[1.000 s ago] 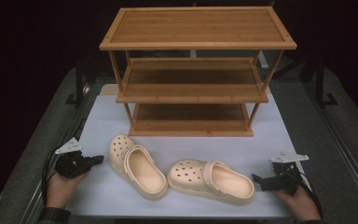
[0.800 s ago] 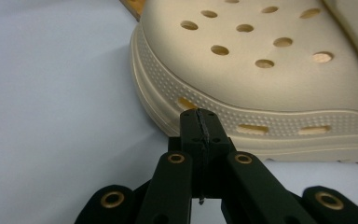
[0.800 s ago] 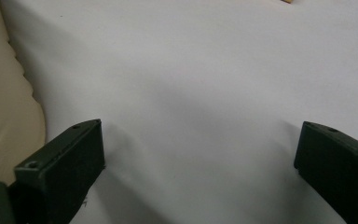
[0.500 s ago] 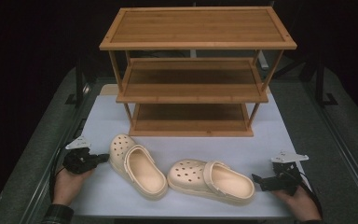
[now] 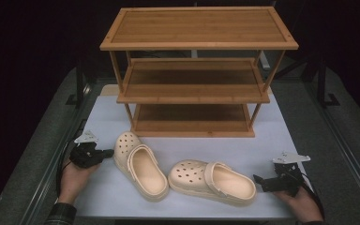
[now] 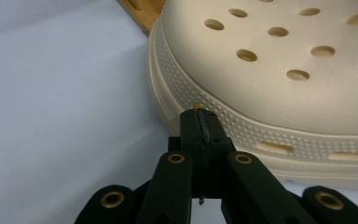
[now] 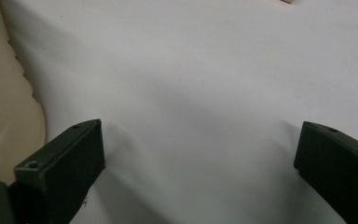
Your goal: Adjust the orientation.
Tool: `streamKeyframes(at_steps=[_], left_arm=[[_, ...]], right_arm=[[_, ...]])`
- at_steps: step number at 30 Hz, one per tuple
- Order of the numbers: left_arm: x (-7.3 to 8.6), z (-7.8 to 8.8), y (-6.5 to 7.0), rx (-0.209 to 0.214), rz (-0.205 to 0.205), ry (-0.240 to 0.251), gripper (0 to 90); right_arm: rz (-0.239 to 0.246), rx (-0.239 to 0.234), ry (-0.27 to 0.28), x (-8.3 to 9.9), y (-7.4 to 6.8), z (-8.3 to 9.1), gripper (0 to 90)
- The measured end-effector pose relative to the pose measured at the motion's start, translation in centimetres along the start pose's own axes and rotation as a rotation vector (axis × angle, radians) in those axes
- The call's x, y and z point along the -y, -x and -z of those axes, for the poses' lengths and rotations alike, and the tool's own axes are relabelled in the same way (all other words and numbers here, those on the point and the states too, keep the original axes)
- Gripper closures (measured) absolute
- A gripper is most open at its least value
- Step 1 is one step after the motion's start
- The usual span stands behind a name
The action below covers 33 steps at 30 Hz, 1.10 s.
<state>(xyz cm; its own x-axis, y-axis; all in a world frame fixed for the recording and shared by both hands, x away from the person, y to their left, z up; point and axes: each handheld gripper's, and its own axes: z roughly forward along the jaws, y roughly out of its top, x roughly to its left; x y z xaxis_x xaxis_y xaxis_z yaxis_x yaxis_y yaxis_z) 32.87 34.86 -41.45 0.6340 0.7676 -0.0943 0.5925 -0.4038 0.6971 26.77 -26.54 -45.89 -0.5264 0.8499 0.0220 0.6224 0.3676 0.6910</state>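
- 2 cream clogs lie on the white mat [image 5: 122,197] in front of a 3-tier bamboo rack [image 5: 194,70]; judged from that, the work is racking the shoes, and neither is lifted yet.
- The left clog [image 5: 139,165] lies toe toward 11 o'clock, heel toward 5. The right clog [image 5: 212,182] lies just beside it at its 3 o'clock, toe toward 9.
- The left gripper [image 5: 107,152] sits at the left clog's 9 o'clock, jaws pressed together on nothing, tips right at the toe's dotted rim [image 6: 205,100], touching or nearly so.
- The right gripper [image 5: 258,180] rests at the right clog's 3 o'clock, jaws spread wide over bare mat, the heel edge [image 7: 4,116] beside its left jaw.
- Step in hand: the approach, probably a nudge on the toe.
- Next, the left jaws must part to take a wall or strap; shut, they can only push.
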Motion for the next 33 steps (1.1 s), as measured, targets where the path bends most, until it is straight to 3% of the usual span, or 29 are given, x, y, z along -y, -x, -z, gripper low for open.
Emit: streamKeyframes(at_steps=[12, 19, 33], left_arm=[[-1.9, -2.2, 0.0, 0.014, -0.034, -0.015, 90.0], [-3.9, -4.1, 0.8, 0.017, -0.088, -0.031, 90.0], [-6.2, -6.7, 1.9, 0.052, -0.129, -0.033, 90.0]], right_arm=[[0.0, 0.0, -0.001, 0.0, 0.0, 0.0, 1.3], [0.001, 0.001, 0.0, 0.0, 0.0, 0.0, 1.3], [0.001, 0.0, -0.001, 0.0, 0.0, 0.0, 1.3]])
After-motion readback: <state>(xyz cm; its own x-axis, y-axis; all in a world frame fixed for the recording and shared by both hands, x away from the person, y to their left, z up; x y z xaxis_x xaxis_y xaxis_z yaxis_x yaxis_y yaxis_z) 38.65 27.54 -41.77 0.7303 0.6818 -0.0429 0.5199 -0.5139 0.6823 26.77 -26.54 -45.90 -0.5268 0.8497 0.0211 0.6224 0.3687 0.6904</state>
